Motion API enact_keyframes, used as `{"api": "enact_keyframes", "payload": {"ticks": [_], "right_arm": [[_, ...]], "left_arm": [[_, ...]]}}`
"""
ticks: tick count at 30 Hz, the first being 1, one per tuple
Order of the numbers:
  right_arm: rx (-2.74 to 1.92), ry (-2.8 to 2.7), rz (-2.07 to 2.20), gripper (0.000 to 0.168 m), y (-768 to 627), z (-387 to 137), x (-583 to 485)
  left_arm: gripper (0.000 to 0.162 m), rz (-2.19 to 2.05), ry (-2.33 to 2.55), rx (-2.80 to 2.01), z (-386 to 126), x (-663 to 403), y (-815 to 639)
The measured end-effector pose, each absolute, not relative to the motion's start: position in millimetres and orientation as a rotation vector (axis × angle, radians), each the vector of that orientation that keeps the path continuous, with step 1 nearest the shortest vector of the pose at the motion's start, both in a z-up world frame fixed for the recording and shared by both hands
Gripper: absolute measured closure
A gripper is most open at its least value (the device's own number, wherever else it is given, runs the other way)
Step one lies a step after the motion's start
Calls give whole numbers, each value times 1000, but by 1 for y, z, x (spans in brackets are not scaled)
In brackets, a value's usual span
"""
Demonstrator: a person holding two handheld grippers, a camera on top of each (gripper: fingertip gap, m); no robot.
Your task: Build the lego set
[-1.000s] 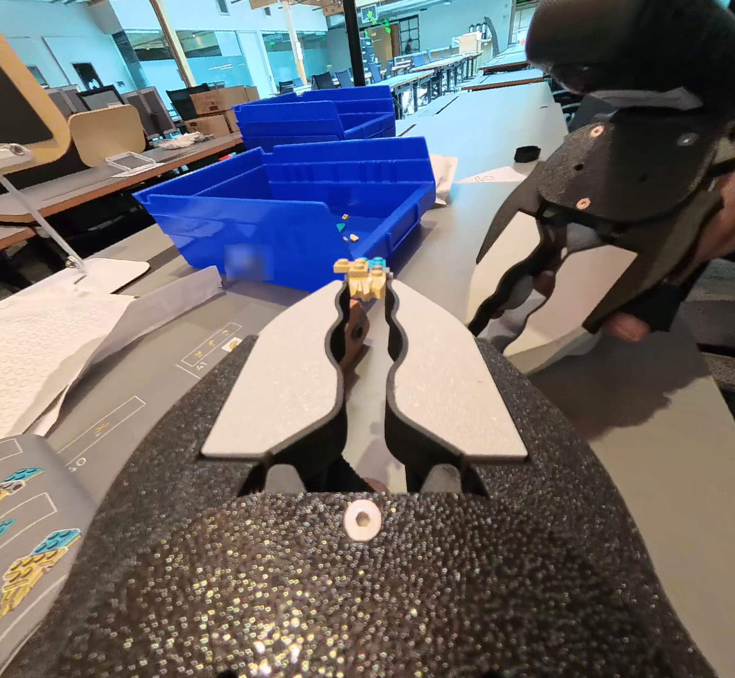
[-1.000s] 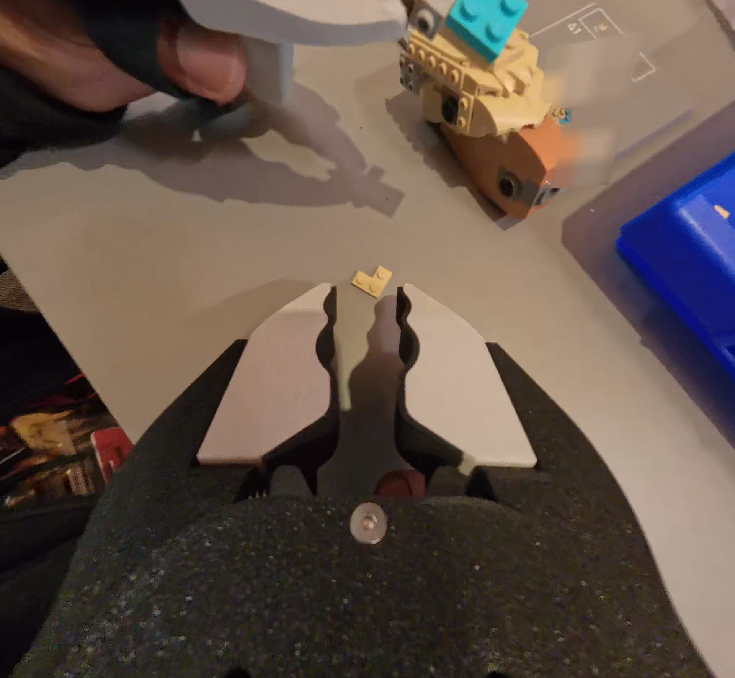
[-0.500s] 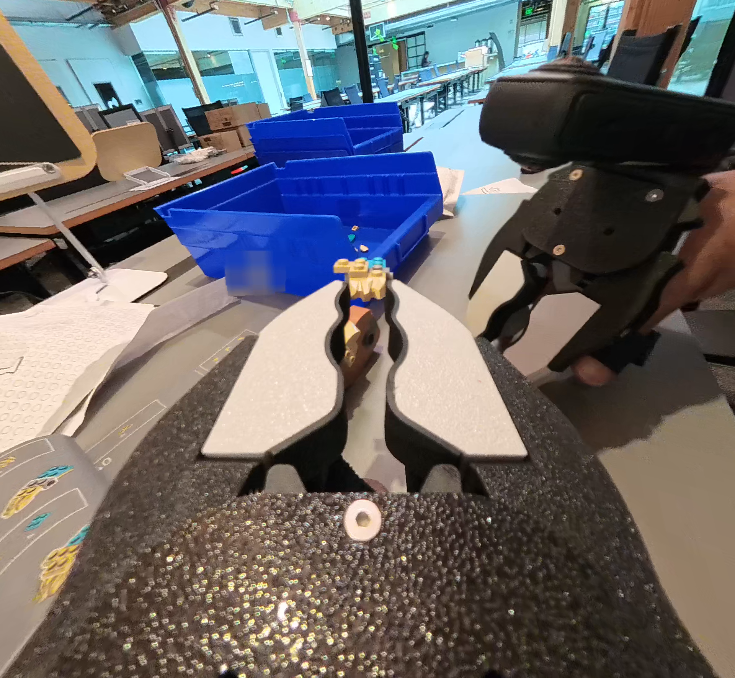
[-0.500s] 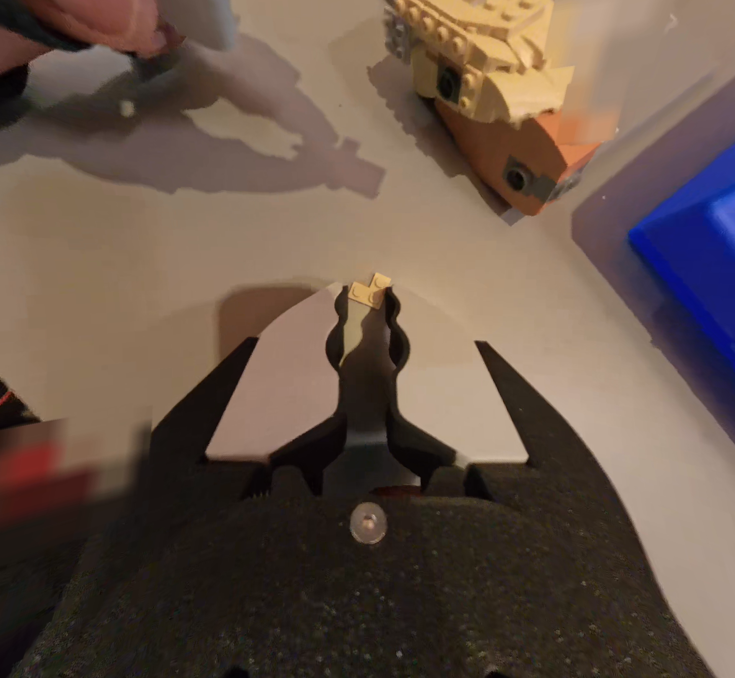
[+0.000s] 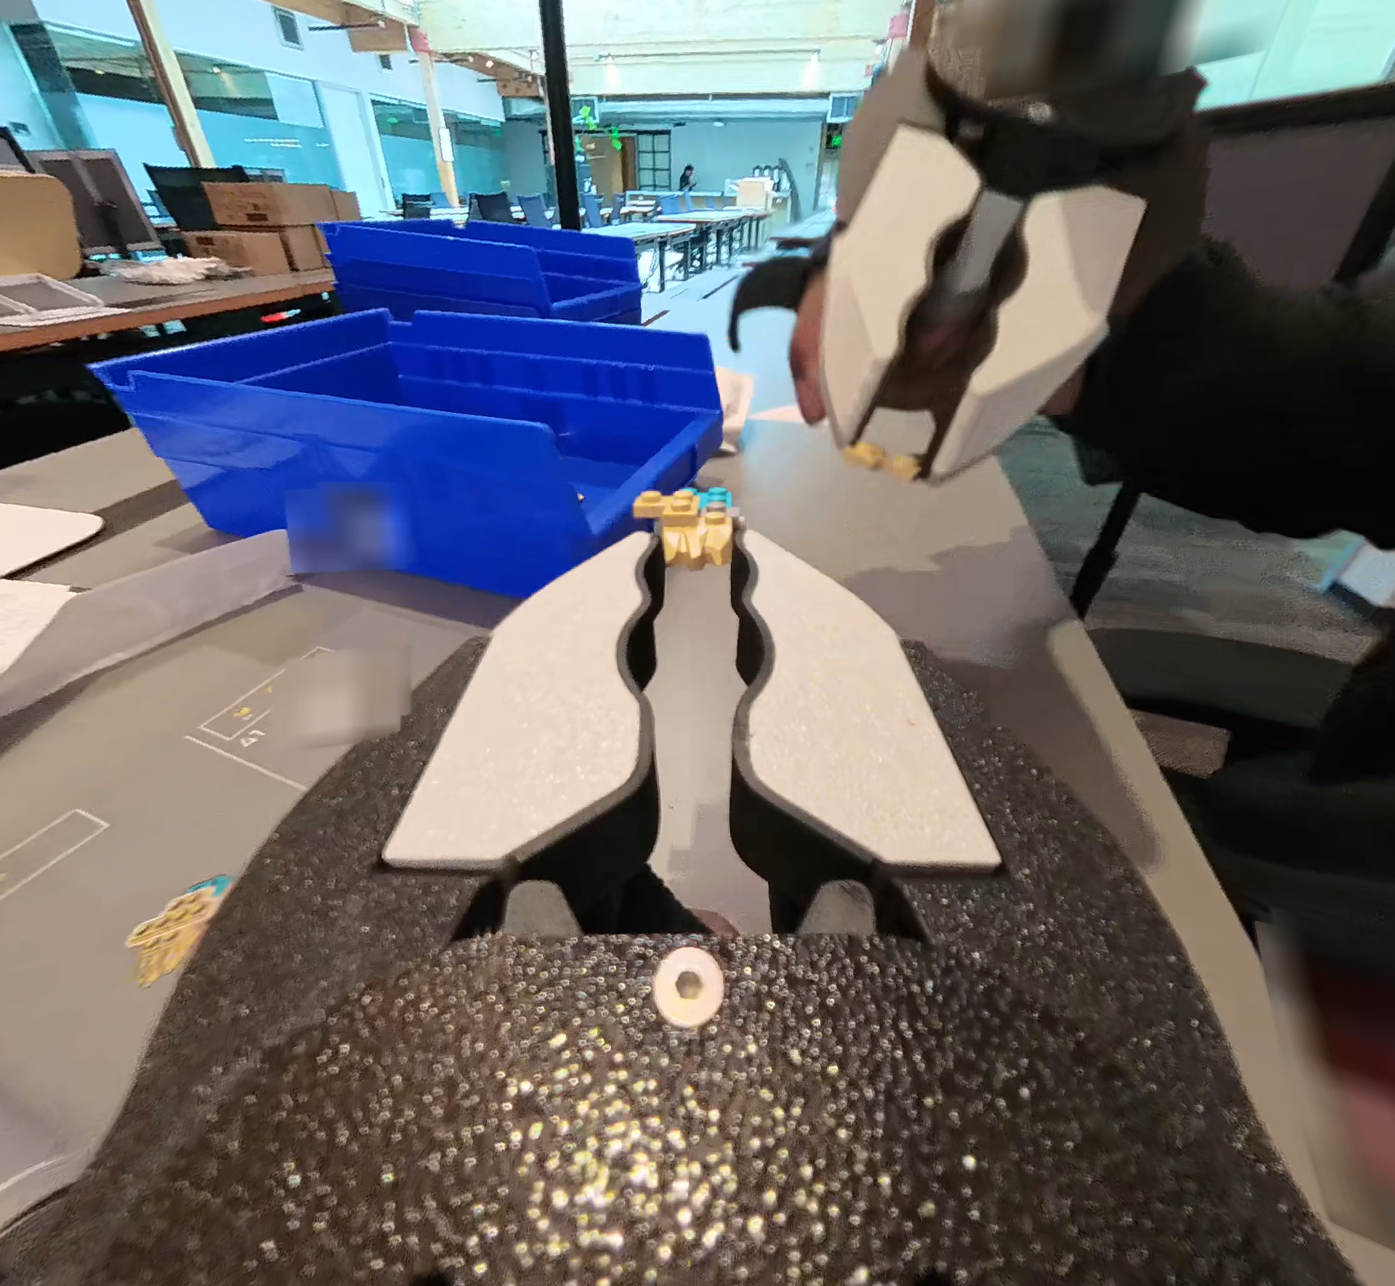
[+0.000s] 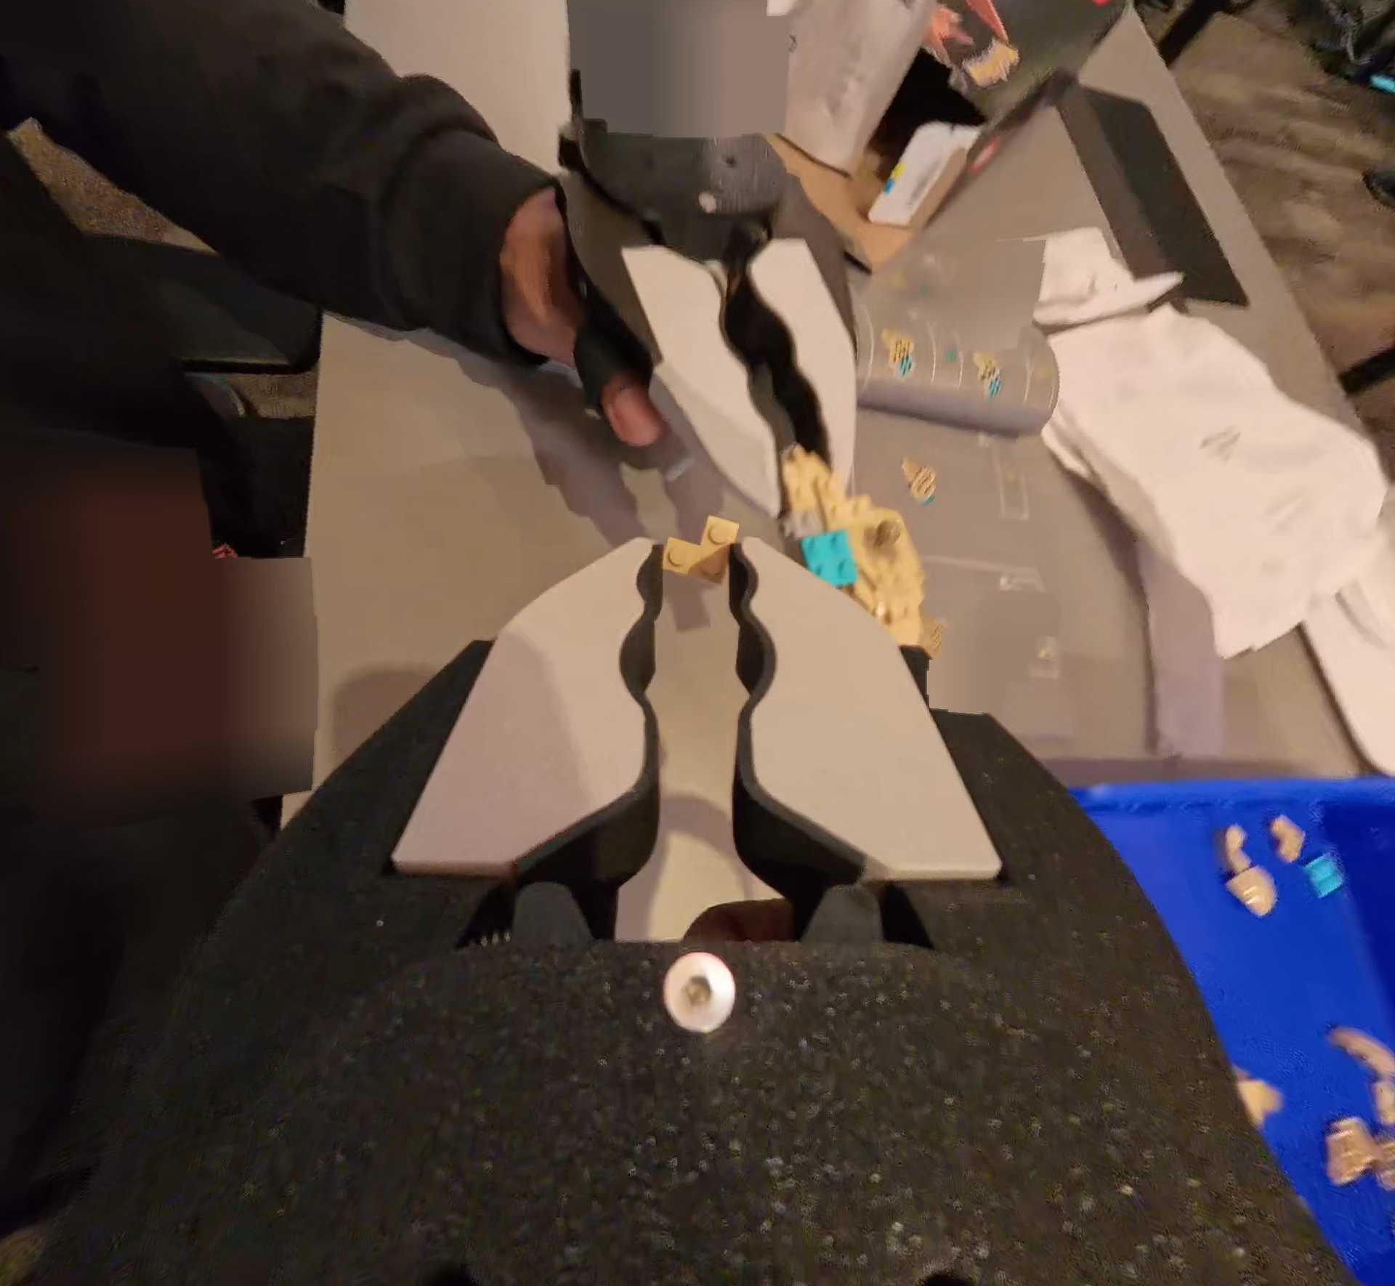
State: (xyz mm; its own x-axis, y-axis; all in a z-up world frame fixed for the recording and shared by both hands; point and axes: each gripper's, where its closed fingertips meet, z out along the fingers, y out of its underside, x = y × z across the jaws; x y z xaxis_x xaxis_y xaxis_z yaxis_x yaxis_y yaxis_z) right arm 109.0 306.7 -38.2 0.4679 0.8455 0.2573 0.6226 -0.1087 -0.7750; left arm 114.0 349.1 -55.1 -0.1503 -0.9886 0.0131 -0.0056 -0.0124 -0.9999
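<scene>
Your right gripper (image 6: 696,555) pinches a tan plate (image 6: 698,555); your left gripper (image 5: 694,548) clamps the model (image 5: 691,525). Align studs squarely at the model's two o'clock, then press.

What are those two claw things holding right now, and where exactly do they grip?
Left gripper pinches the tan model at its upper end; right gripper pinches a small tan corner plate by its edges.

The blue bin (image 5: 423,449) looks like glossy, smooth plastic. The tan corner plate (image 6: 698,554) is smooth plastic; the grey table (image 6: 453,517) looks matt.
</scene>
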Motion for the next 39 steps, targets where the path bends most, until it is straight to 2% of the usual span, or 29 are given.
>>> {"api": "enact_keyframes", "payload": {"ticks": [4,12,39], "right_arm": [[-1794,-1423,269,152,320,-24,103],[-1871,-1602,189,152,339,-36,106],[-1847,-1678,80,152,344,-34,107]], "left_arm": [[146,-1429,1280,-1105,-46,111,344],[146,-1460,1266,-1107,-44,111,343],[146,-1523,1217,-1116,-40,108,346]]}}
